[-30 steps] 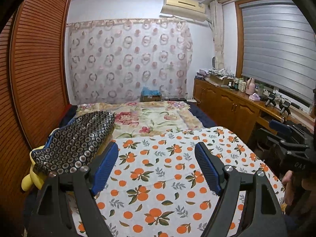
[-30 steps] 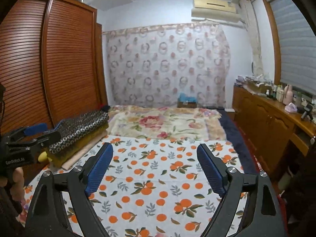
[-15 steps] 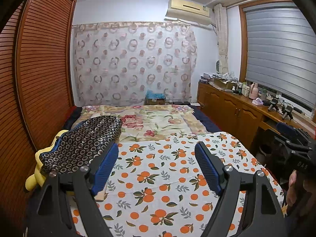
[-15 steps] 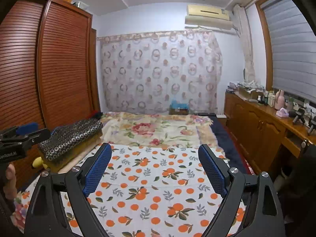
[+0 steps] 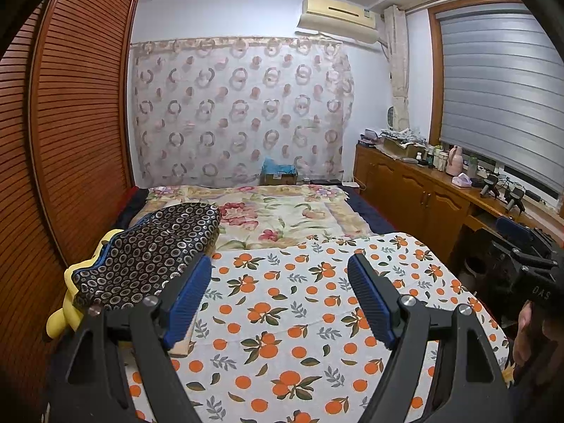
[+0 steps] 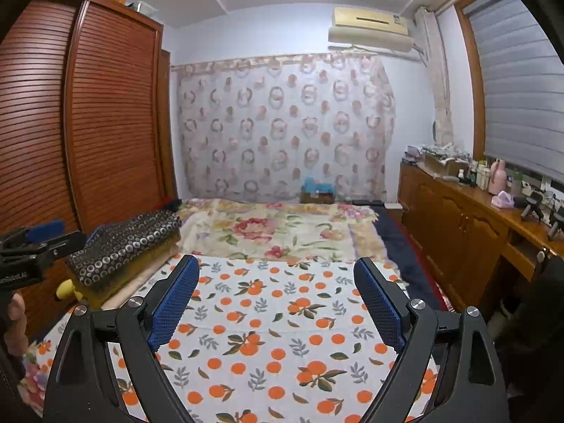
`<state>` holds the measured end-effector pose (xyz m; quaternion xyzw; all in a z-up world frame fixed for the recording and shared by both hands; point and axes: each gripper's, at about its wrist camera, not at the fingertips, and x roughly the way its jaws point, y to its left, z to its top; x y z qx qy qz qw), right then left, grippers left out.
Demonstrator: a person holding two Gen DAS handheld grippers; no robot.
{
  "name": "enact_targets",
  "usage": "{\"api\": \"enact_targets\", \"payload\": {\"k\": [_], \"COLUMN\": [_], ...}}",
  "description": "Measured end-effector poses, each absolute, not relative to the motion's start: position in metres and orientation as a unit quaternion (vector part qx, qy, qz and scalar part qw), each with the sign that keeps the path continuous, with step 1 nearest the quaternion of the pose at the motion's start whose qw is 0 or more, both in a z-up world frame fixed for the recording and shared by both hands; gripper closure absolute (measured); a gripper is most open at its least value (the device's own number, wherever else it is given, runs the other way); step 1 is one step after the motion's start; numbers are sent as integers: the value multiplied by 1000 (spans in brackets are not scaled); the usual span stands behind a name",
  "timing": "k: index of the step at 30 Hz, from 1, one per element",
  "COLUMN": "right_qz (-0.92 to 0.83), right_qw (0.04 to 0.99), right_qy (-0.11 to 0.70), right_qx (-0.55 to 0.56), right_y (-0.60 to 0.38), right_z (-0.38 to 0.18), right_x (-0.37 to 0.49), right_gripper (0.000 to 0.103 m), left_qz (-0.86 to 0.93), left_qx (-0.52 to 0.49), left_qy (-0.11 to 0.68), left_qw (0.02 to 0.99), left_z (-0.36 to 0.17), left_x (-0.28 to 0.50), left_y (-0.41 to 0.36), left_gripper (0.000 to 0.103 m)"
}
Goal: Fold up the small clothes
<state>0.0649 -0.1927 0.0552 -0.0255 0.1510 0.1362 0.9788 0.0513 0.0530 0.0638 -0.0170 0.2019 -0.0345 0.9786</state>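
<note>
Both tongs are hovering level above the bed (image 5: pixel 356 208), pointing toward the curtain (image 5: pixel 239 112) at the far wall. The left tongs (image 5: pixel 280 299) are standing wide apart with nothing between the blue pads, and the right tongs (image 6: pixel 276 303) are gaping just the same, holding nothing. No small garment is showing anywhere in either view. What is lying below is an orange-print sheet (image 6: pixel 282 324) spread flat over the near half of the bed, and a dark ring-patterned bundle (image 5: pixel 148 253) sitting folded on a yellow cushion (image 5: pixel 67 303) by the wardrobe (image 5: pixel 74 112). Whether that bundle is one of the clothes, I cannot tell. So the scene is fitting either a pause ahead of a garment being laid out or a pause once folded pieces are set aside. A hand (image 6: pixel 16 320) is gripping the left handle at the edge of the right view.
</note>
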Motion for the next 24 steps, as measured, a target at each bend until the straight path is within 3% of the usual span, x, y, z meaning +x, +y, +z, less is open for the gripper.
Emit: {"api": "enact_targets", "payload": {"k": [24], "right_qz": [136], "right_qw": [979], "right_qy": [152], "right_qx": [-24], "right_y": [-194], "right_z": [56], "right_x": [65], "right_gripper": [12], "left_qz": [-34], "left_qx": [-16], "left_qy": [202], "left_qw": [979], "left_z": [64], "left_x": [51], "left_y": [52], "left_gripper": [23]}}
